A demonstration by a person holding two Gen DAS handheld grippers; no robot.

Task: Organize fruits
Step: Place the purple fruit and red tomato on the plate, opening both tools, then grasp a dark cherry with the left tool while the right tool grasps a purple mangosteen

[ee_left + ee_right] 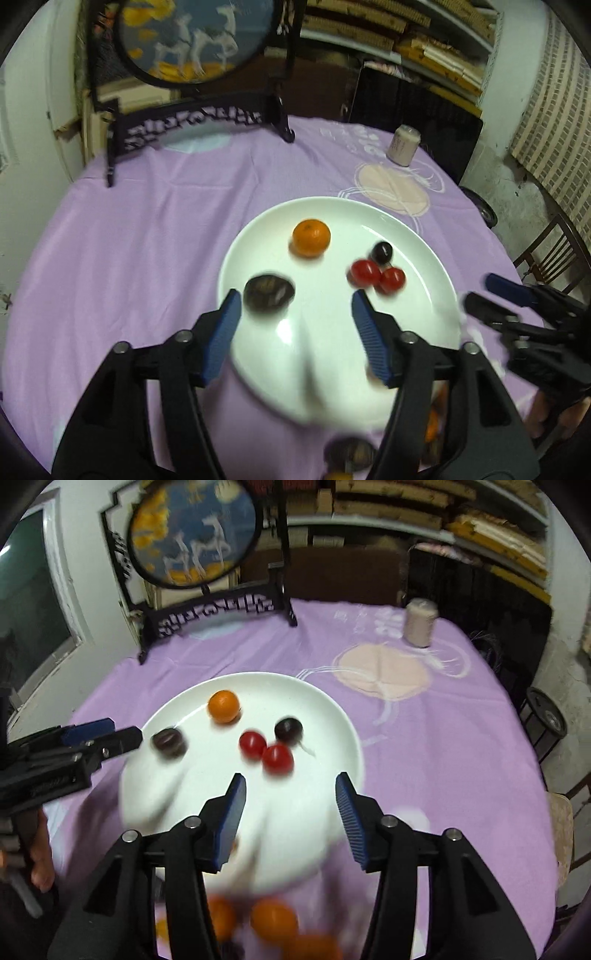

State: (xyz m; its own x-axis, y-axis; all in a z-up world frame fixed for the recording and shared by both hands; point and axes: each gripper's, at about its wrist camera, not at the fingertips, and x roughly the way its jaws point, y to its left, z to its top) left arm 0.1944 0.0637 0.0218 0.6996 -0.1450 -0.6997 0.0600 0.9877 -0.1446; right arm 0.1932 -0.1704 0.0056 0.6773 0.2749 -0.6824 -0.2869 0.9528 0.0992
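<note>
A white plate (pixel 424 280) (pixel 332 716) sits on the purple tablecloth. On it lie an orange mandarin (pixel 311 237) (pixel 223 706), a dark brown fruit (pixel 269 293) (pixel 169 742), two red cherry tomatoes (pixel 376 277) (pixel 266 751) and a dark plum (pixel 382 252) (pixel 289 729). My left gripper (pixel 293 302) is open and empty above the plate's near part. My right gripper (pixel 290 786) is open and empty above the plate's near edge; it also shows in the left wrist view (pixel 491 291). Several orange and dark fruits (pixel 273 921) lie blurred near the front edge.
A dark carved stand with a round deer picture (pixel 192 40) (pixel 195 531) stands at the table's back left. A pale can (pixel 403 144) (pixel 420 623) stands at the back right. A wooden chair (pixel 554 251) is beyond the right edge. Shelves with boards fill the back wall.
</note>
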